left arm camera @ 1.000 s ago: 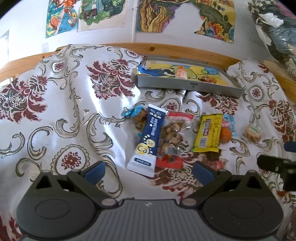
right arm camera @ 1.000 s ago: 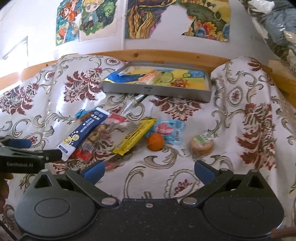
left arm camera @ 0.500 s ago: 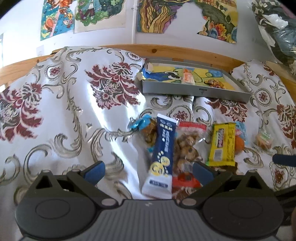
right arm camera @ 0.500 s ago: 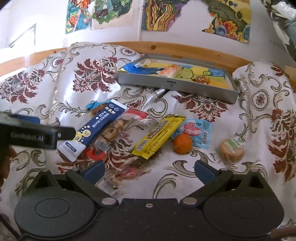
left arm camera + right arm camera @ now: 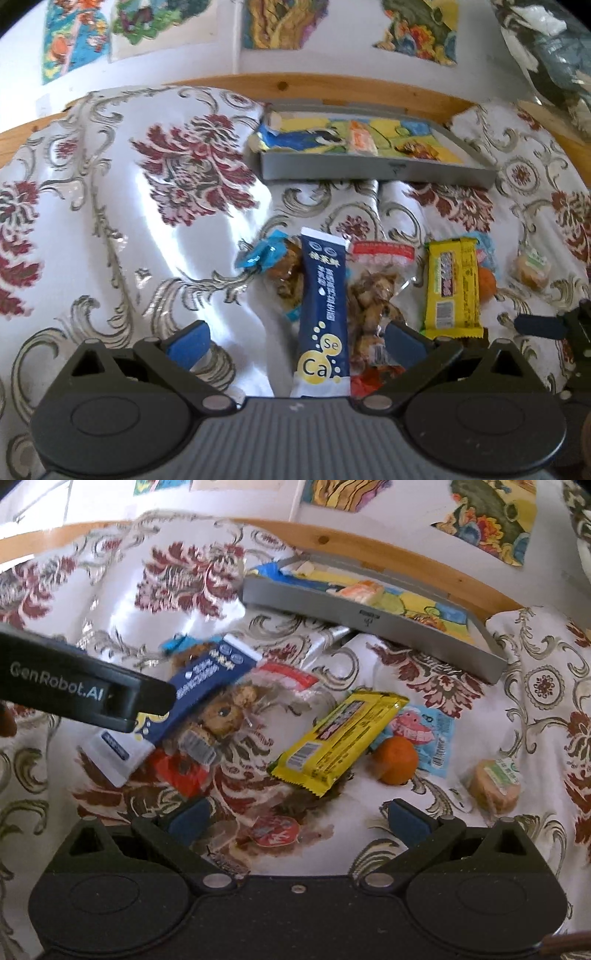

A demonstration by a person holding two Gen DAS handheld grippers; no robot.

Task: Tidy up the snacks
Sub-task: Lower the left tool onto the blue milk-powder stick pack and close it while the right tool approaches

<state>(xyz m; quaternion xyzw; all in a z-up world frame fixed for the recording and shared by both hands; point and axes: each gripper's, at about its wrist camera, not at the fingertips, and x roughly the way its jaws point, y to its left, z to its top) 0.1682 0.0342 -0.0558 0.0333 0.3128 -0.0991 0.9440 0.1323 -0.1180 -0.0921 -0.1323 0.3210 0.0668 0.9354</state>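
Observation:
Snacks lie in a row on a floral cloth. A dark blue sachet [image 5: 323, 306] sits between the spread fingers of my left gripper [image 5: 295, 338], which is open. Beside it lie a clear bag of brown snacks [image 5: 373, 295], a yellow bar [image 5: 451, 286], an orange ball [image 5: 397, 755] and a round wrapped cake [image 5: 493, 784]. My right gripper [image 5: 295, 818] is open above a small round red sweet [image 5: 275, 832], just in front of the yellow bar [image 5: 338, 736]. The left gripper's black finger [image 5: 92, 688] crosses the sachet [image 5: 199, 686] in the right wrist view.
A grey tray [image 5: 373, 171] with a colourful liner and a few wrapped snacks stands at the back by a wooden rail [image 5: 295, 83]. A light blue packet [image 5: 430, 734] lies behind the orange ball. The cloth [image 5: 110, 221] is rumpled, with bare stretches to the left.
Both grippers moved forward and down toward the snacks. The sachet now lies between the left gripper's fingers. The right gripper came closer to the yellow bar. Both stayed open.

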